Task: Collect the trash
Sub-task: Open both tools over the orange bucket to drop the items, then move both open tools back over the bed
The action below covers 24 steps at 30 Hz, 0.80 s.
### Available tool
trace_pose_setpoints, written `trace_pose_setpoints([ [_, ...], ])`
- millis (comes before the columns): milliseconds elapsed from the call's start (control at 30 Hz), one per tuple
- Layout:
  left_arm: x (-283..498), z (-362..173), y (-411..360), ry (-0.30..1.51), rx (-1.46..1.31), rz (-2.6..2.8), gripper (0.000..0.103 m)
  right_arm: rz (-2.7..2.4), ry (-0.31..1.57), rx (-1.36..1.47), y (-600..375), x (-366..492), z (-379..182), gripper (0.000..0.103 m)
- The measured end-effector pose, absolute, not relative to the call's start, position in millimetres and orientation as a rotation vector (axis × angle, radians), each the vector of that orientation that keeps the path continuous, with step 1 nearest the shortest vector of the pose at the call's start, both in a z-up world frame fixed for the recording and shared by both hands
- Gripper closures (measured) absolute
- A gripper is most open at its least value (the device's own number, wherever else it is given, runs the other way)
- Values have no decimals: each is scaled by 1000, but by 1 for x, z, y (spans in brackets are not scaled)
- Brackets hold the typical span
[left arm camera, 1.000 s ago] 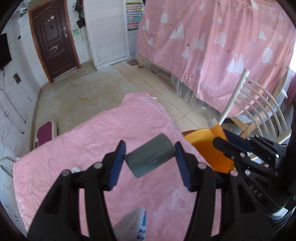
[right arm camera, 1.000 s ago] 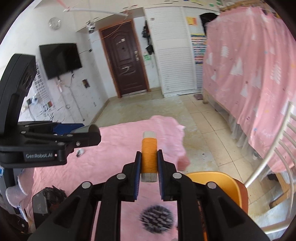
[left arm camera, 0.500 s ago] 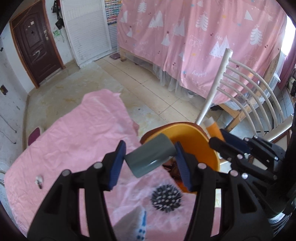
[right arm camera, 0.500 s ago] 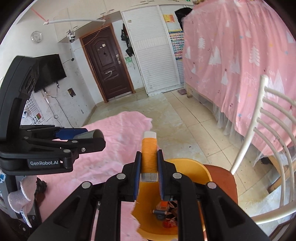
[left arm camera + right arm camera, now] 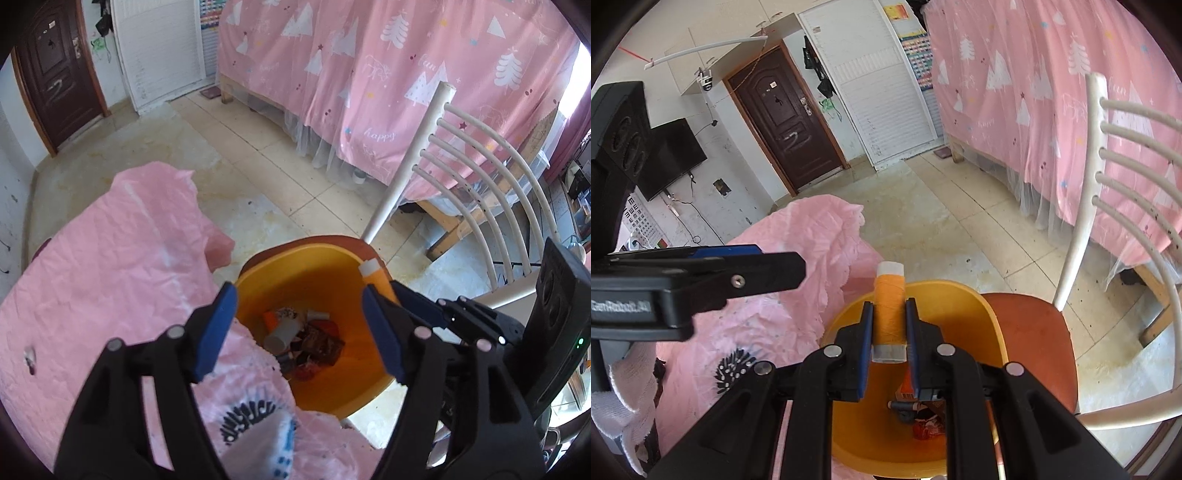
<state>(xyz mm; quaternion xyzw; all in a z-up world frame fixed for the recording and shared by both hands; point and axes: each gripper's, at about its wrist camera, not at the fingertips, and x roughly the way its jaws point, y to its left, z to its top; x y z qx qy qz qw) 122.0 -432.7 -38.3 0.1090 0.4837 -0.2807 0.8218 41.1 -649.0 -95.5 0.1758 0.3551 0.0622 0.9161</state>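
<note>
— Pale floor tiles (image 5: 258, 155) run back to a dark brown panelled door (image 5: 783, 122) and a white louvred cupboard front (image 5: 159, 48); what holds the rubbish?

— A round orange plastic basin (image 5: 317, 269), standing on the reddish-brown seat of a white spindle-back chair (image 5: 1030, 332). At its bottom lies a heap: a grey cylinder (image 5: 282, 332), a small orange-and-white piece, a pale stub and dark red wrappers (image 5: 321, 343). The smaller bits I cannot tell apart.

— And the grippers?

— The left gripper (image 5: 299, 328) hangs over the basin with its blue-padded jaws spread; they have just been opening, and nothing is between them. The right gripper (image 5: 888, 332) pinches a spool of orange thread with white ends (image 5: 888, 310), upright between its pads, above the basin's near side. In the left view that spool shows at the basin's right rim.

— What crowds the spot?

— A crumpled pink cloth over the table (image 5: 110, 266) laps against the basin's left edge and hides part of its rim. A black spiky ball with white dots (image 5: 733, 369) lies on the cloth just beside the basin. Behind the chair hangs a pink bedspread printed with white trees (image 5: 388, 74). A black flat screen (image 5: 668, 158) is fixed to the white wall left of the door.
</note>
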Motion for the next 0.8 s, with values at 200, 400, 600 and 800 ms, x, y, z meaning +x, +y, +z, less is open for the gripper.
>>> trace_pose_setpoints([
  [200,116,-32,-424,1005,229,-589,36,119,729,373,-646,44,-95,49],
  [400,111,-18,-402,970,210,-571,36,131,713,344,-630,45,-82,48],
  [600,113,-5,-370,948,172,-544,36,154,692,301,-602,42,-62,47],
  [800,114,7,-333,919,124,-511,36,175,679,259,-574,41,-45,45],
])
